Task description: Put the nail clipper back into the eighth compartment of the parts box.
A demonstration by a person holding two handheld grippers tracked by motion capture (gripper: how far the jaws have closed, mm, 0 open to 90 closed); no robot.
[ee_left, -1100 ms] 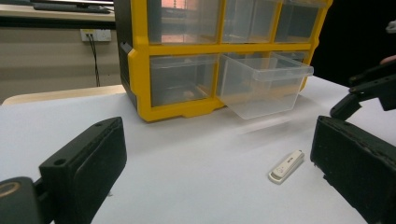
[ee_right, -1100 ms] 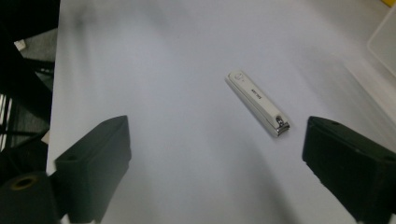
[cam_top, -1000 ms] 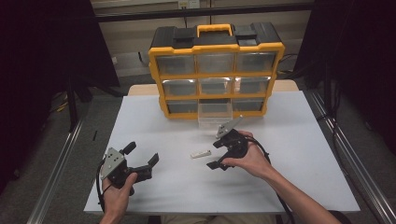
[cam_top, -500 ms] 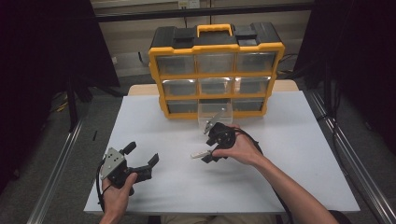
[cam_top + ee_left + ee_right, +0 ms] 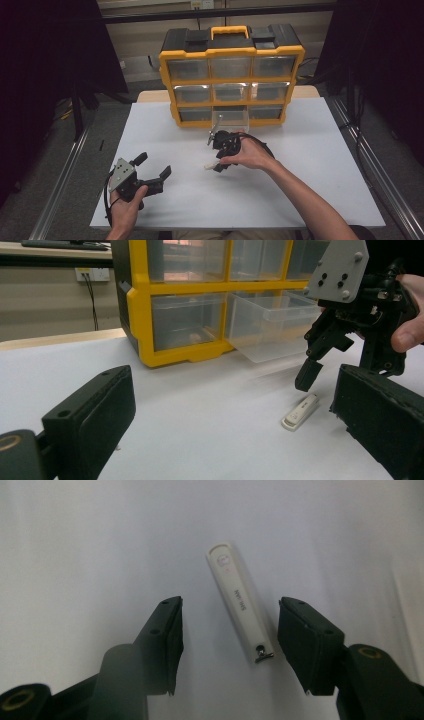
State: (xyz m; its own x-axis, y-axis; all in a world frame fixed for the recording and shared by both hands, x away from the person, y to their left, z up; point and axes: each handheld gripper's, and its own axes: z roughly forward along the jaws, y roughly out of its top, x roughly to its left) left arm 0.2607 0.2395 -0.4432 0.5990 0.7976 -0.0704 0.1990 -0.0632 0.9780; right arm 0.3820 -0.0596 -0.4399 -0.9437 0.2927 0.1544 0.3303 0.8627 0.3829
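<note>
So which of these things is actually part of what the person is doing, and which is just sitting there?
In use, as far as I can judge:
- right gripper, open, poised over the clipper
- white nail clipper
- pulled-out clear drawer, possibly its destination

Just lying about:
- left gripper, open and idle
- the other drawers of the yellow cabinet

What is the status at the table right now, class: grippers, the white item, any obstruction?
Right hand-held gripper open, jaws either side of white nail clipper, not touching. Left hand-held gripper open, idle on white table. Organizer's bottom middle drawer pulled out. Nothing blocking.
</note>
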